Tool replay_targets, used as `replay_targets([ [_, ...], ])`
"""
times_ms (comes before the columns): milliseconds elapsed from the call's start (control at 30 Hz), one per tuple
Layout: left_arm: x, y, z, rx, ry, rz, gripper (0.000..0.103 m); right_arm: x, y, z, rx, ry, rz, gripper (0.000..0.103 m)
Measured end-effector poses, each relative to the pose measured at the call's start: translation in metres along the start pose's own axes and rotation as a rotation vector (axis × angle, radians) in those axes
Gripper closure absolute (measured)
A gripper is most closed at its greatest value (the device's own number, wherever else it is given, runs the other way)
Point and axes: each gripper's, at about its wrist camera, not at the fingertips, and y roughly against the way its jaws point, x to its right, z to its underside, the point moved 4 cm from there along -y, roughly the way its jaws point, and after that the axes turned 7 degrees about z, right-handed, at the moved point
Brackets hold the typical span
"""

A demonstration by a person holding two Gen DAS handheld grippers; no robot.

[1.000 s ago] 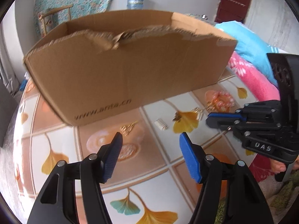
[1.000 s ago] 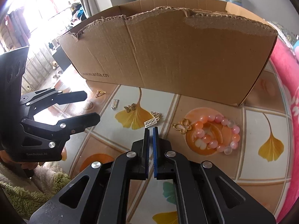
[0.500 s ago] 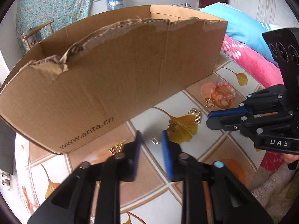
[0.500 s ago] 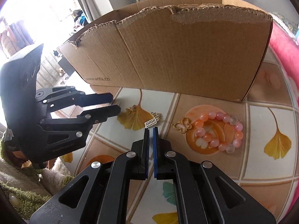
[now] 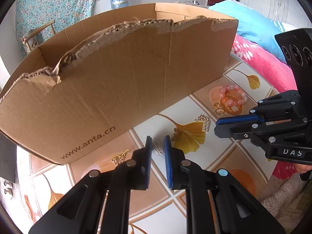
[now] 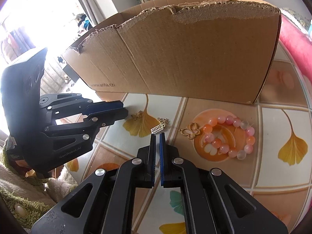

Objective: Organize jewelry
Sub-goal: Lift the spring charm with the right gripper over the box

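On tablecloth [image 6: 220, 101]: one bracelet [image 6: 232, 134], five charms [image 6: 192, 131]

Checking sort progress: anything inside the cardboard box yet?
Cannot tell. Only the cardboard box's inner far wall and torn rim show; its near wall hides the floor. Bead bracelet lies outside.

Brown cardboard box [image 5: 120, 81], pink and orange bead bracelet [image 6: 230, 136] (gold butterfly charm [image 6: 190, 131] beside), tablecloth [image 6: 220, 101] printed with yellow leaves.
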Motion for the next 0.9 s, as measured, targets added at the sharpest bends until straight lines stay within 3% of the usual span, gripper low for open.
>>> replay_targets([
  [333,0.002,0.000,0.003,0.017,-0.005,-0.010,0.097,-0.001,-0.002,-0.001,-0.003,-0.009,0.009,0.100],
  [567,0.001,0.004,0.010,0.017,0.016,-0.003,0.097,-0.002,-0.005,-0.007,-0.001,-0.029,0.022,0.082],
  [900,0.003,0.006,0.014,0.027,0.031,-0.009,0.096,-0.014,-0.017,-0.021,0.009,-0.015,0.081,0.082],
])
